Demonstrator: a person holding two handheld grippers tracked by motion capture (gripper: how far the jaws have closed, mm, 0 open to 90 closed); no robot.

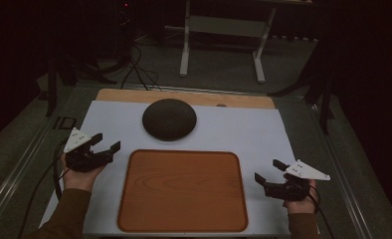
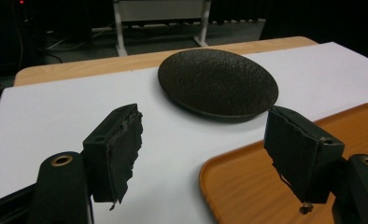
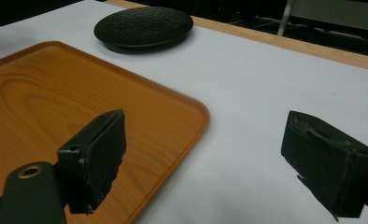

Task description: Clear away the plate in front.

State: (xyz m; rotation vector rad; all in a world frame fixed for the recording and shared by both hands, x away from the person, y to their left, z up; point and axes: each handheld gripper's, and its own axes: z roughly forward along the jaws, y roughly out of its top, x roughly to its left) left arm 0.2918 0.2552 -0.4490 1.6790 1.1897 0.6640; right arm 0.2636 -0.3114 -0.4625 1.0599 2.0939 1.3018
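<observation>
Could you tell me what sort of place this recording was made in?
Probably a lab or recording bench, not a home: a white-covered table in a dark room, cables on the grey floor, and a bare white equipment stand behind it.

This is looking like a lab or recording studio rather than a home. Black curtains (image 1: 368,74) are closing in the space on both sides, keeping it dim. The worktop (image 1: 263,134) is wearing a plain white sheet over wood and sitting inside a metal rail frame (image 1: 343,174). Cables (image 1: 139,69) are trailing across the grey carpeted floor (image 1: 224,69), and a white-legged bench frame (image 1: 224,30) is standing behind.
</observation>
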